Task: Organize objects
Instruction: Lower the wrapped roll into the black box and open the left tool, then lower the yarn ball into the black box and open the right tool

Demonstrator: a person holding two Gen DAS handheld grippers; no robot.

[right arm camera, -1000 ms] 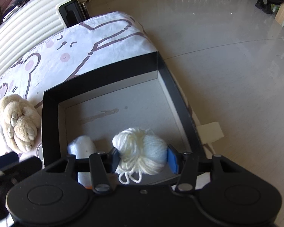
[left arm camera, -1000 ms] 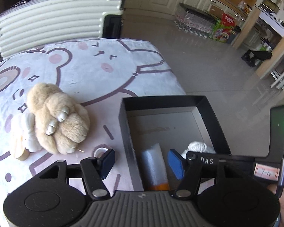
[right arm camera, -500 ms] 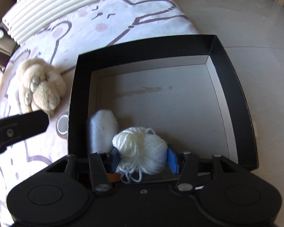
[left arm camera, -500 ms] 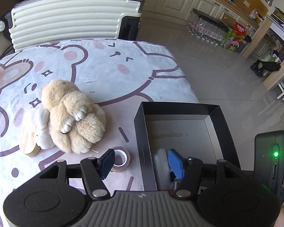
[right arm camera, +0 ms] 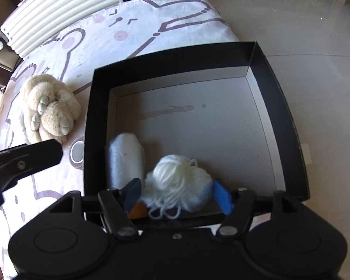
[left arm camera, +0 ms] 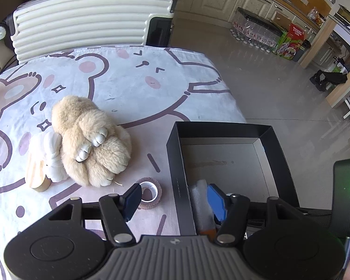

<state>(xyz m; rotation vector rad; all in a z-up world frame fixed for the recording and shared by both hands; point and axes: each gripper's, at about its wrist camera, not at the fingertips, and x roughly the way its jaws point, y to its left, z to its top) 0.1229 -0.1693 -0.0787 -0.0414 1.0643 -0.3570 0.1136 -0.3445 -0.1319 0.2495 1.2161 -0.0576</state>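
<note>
In the left wrist view, the left gripper [left arm camera: 172,200] is held with jaws apart and empty over the tape roll [left arm camera: 149,194], which lies on the tabletop [left arm camera: 133,86] just beside the black box [left arm camera: 178,186]; the box wall could be clipped if the roll is reached for carelessly

In the right wrist view, the right gripper [right arm camera: 177,194] is seen with jaws opening around the white yarn ball [right arm camera: 178,179] inside the box, beside a foam-wrapped bottle [right arm camera: 124,161]; loose strands could be snagged on a pad and the ball dragged out

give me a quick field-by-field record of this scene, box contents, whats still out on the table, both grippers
surface: table under a bear-print cloth
box: black box, open top
in box: white yarn ball; wrapped white roll
on cloth: plush paw; tape roll; wooden piece
left gripper: open, holding nothing
right gripper: jaws opening, yarn ball between them in the box
</note>
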